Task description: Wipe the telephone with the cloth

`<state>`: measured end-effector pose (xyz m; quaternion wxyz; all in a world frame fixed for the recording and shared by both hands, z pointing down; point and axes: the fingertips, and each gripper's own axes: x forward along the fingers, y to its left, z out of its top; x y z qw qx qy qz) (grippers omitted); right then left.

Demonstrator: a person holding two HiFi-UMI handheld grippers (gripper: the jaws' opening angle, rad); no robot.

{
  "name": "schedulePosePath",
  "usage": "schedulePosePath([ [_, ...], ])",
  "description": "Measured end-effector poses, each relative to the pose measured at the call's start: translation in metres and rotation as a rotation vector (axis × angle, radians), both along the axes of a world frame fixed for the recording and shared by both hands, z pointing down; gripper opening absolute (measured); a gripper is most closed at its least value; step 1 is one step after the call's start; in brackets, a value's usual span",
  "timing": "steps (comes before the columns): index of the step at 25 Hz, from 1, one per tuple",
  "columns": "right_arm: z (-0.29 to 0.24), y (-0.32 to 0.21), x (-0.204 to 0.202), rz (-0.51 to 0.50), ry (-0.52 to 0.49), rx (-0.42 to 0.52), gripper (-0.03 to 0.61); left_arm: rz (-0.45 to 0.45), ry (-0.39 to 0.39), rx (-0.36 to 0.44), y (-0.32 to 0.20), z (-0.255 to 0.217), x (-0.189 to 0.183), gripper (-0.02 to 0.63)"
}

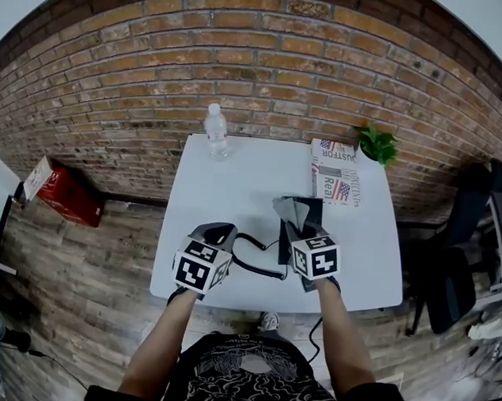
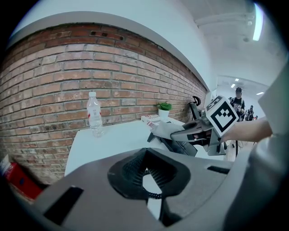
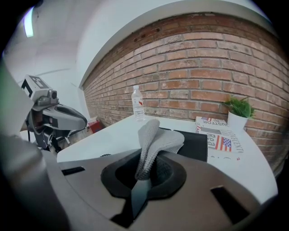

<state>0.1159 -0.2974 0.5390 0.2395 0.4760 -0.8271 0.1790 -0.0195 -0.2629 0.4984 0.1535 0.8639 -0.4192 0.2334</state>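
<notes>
A black telephone (image 1: 311, 209) lies on the white table (image 1: 243, 179), and its coiled cord (image 1: 261, 267) loops out toward the left. My right gripper (image 1: 293, 218) hovers just above the phone, shut on a grey cloth (image 1: 289, 209). In the right gripper view the cloth (image 3: 156, 140) stands folded up out of the pinched jaws, with the telephone (image 3: 195, 145) beyond it. My left gripper (image 1: 218, 233) is held near the table's front left beside the cord, its jaws slightly apart and holding nothing. A bit of the cord (image 2: 153, 195) shows through that gap.
A clear water bottle (image 1: 215, 132) stands at the table's back edge. A folded newspaper (image 1: 335, 171) and a small potted plant (image 1: 377, 143) sit at the back right. A black office chair (image 1: 458, 260) stands right of the table and a red box (image 1: 66, 196) lies on the floor left.
</notes>
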Motion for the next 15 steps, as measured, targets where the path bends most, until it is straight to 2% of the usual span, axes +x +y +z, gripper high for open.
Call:
schedulePosePath([
  [15,0.022,0.036,-0.003,0.045,-0.015,-0.048,0.003,0.001,0.010,-0.012,0.026,0.006,-0.018,0.005],
])
